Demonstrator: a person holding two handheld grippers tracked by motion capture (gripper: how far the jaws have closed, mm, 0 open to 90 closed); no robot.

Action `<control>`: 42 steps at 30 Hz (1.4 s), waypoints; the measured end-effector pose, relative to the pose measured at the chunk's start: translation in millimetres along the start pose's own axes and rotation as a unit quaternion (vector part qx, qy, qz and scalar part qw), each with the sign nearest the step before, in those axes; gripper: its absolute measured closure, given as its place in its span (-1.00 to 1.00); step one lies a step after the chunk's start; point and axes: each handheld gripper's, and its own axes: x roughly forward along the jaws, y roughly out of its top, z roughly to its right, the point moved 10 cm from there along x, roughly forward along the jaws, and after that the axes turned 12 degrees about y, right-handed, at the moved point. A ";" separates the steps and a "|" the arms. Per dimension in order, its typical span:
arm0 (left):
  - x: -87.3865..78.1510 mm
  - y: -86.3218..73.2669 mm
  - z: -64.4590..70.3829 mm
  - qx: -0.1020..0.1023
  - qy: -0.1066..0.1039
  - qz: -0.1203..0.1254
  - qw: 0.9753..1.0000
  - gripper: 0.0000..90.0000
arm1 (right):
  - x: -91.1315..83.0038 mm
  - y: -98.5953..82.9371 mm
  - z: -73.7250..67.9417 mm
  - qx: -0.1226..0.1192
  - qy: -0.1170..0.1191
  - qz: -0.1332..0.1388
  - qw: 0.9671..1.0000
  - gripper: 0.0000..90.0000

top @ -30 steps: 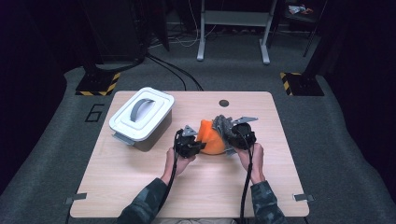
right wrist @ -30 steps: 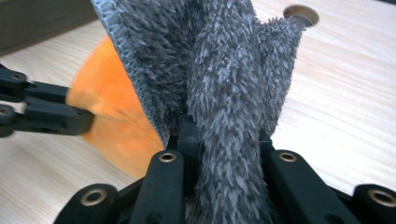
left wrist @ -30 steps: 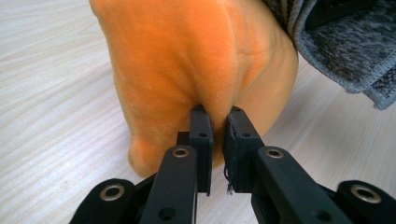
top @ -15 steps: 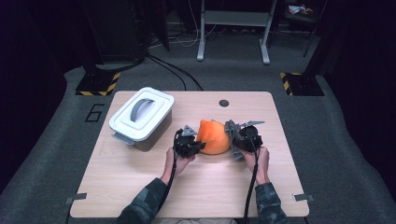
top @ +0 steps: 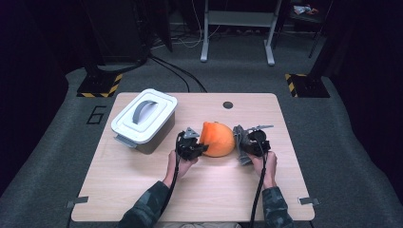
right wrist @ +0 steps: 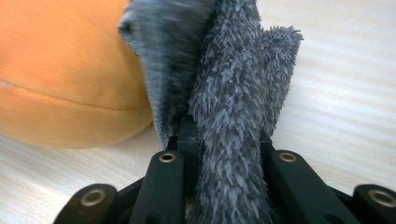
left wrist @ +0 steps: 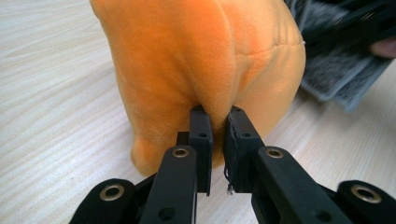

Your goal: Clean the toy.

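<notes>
Orange plush fills the middle of our work: the orange plush toy (top: 217,139) sits on the wooden table (top: 142,190) between our two hands, well right of the white lidded bin (top: 144,119), whose lid is on. Our left gripper (left wrist: 216,122) has its jaws nearly closed, pinching a fold of the toy's fabric at its lower side. Our right gripper (right wrist: 223,135) has its jaws clamped on a grey fuzzy cloth (right wrist: 233,88), which stands bunched up between them and touches the toy's right flank. We judge the job to be at an early or middle stage: both pieces are gripped and the cloth is at the toy, but we cannot tell whether any wiping or wrapping is done, and the bin has not been opened
</notes>
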 end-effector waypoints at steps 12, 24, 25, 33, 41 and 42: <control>-1.2 0.8 -0.3 -0.003 -0.001 0.001 1.000 0.75 | -13.8 35.5 -57.9 -0.077 0.020 0.021 0.997 0.65; 0.9 -3.6 -1.8 0.047 0.049 0.001 0.998 0.22 | -5.3 40.1 -49.2 -0.064 0.021 0.026 0.997 0.65; 2.2 -3.5 -0.7 0.050 0.049 0.002 0.998 0.22 | -5.3 40.1 -49.2 -0.064 0.021 0.026 0.997 0.65; 4.6 -3.0 -0.7 0.044 0.044 0.006 0.998 0.83 | -6.6 40.4 -49.1 -0.065 0.022 0.029 0.997 0.65; 0.2 -0.4 6.1 0.056 0.038 0.012 0.998 0.88 | -18.6 51.9 -72.6 -0.101 0.036 0.053 0.993 0.65; -0.2 -0.3 7.9 0.058 0.036 0.012 0.998 0.88 | -18.7 54.3 -81.6 -0.105 0.042 0.055 0.992 0.65</control>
